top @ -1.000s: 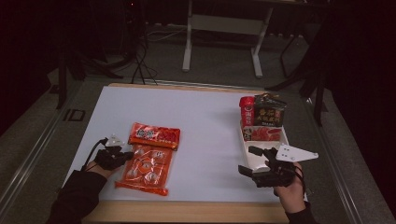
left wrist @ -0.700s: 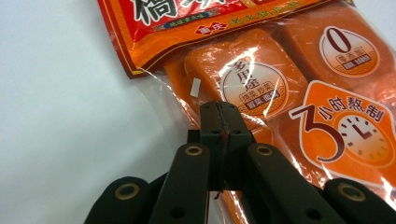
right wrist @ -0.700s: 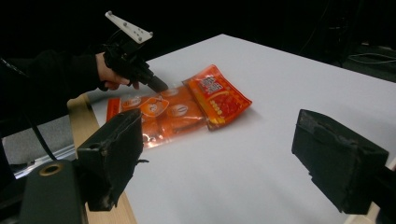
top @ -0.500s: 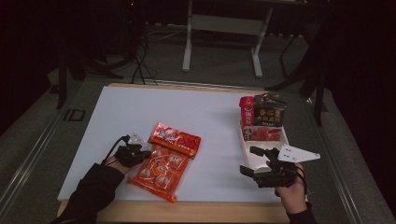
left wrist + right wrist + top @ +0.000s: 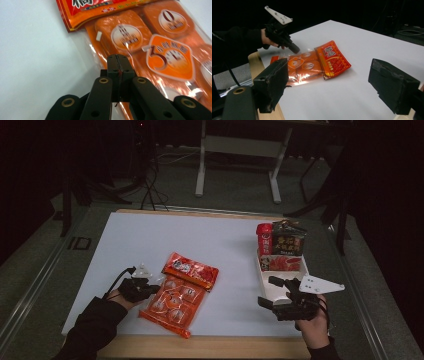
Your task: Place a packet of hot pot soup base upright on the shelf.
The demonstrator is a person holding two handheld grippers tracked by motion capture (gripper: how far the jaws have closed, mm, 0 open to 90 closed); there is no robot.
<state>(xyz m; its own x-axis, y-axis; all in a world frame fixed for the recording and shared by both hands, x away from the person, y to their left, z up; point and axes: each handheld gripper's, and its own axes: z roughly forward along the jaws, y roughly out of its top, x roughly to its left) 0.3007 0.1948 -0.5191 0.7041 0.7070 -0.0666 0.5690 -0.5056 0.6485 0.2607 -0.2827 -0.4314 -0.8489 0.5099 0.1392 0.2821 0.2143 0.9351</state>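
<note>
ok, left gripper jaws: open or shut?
Shut. In the left gripper view the left gripper has its two black jaws pressed together, pinching the clear edge of the orange snack pack.

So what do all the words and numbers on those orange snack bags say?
"0": on a round label of the clear orange multipack.
"3": on its orange badge.
Chinese characters on the red packet and the packs in the white tray: too blurred to read.
</note>
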